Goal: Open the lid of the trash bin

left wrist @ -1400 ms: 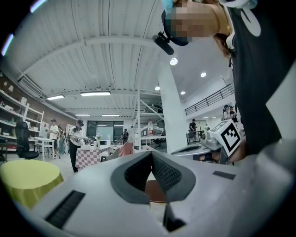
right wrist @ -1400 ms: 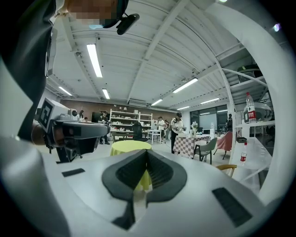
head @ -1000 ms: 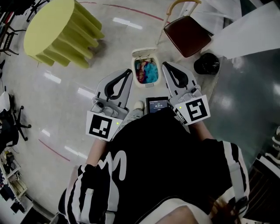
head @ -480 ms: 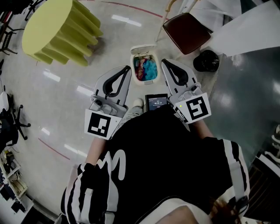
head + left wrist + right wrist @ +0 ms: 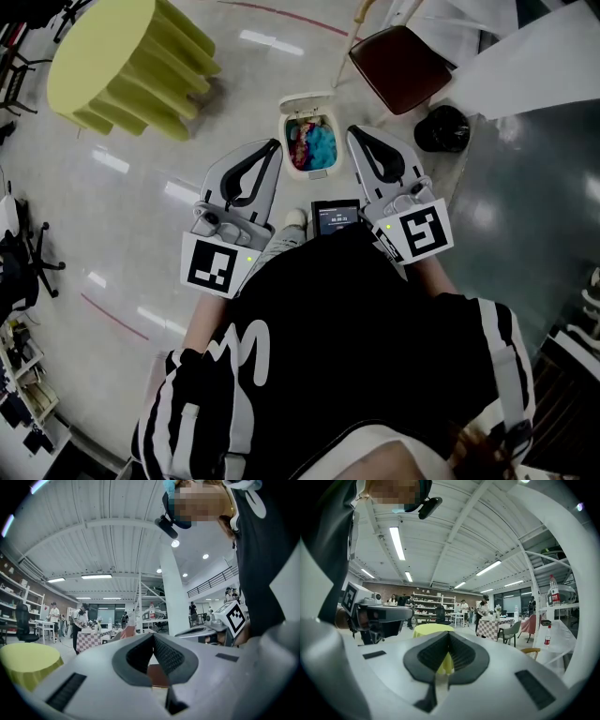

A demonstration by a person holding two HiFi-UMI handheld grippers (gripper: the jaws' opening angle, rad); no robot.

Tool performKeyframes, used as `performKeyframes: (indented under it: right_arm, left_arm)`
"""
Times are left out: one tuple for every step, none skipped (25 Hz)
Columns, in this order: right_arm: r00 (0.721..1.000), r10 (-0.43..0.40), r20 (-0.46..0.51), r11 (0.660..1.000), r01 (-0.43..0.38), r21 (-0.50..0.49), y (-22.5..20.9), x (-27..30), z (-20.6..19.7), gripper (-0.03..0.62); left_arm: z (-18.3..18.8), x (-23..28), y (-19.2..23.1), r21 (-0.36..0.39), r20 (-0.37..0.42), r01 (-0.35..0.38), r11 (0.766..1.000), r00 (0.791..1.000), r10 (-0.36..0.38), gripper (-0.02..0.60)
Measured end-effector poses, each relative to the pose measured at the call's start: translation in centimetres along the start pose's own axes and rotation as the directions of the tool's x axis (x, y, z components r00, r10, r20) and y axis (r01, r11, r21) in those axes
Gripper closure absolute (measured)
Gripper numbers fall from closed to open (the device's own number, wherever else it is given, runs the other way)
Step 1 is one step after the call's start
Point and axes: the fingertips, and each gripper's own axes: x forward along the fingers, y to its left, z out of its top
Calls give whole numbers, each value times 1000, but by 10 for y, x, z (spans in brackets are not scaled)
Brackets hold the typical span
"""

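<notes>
Both the left gripper [image 5: 273,146] and right gripper [image 5: 355,135] sit clenched, empty, near the person, seemingly idle because the lid [image 5: 307,102] of the far trash bin [image 5: 312,175] already stands open.

Yellow-green round table [image 5: 103,56] upper left, maroon chair [image 5: 400,67] upper right (black object [image 5: 442,129] beside)

We see a white trash bin [image 5: 287,141] with white lid [image 5: 307,100], blue and pink contents [image 5: 317,145] inside. Left gripper [image 5: 275,146] and right gripper [image 5: 354,136] are pale grey with black pads [image 5: 167,656] and black-and-white square markers [image 5: 217,267]. The round table [image 5: 112,56] is yellow-green, the chair seat [image 5: 400,67] dark red, our top [image 5: 356,328] black with white stripes
</notes>
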Motion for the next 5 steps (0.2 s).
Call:
performKeyframes:
  right_arm:
    - [1000,0,-4,1000,0,0,0,-1,0,583]
    - [1000,-1,-8,1000,1,0,1,-1,-1,584]
    - [1000,-1,-10,1000,1,0,1,-1,-1,583]
    - [1000,-1,-11,1000,1,0,2,-1,-1,583]
    - [1000,-1,-11,1000,1,-1,3,-2,-2,583]
  left_arm:
    - [1,0,0,-1,1,0,1000,1000,0,574]
    - [1,-1,0,-1,1,0,1000,1000,0,574]
    - [1,-1,0,-1,2,0,1000,1000,0,574]
    - [1,-2,0,-1,2,0,1000,1000,0,575]
    - [1,-3,0,-1,1,-1,1000,1000,1,575]
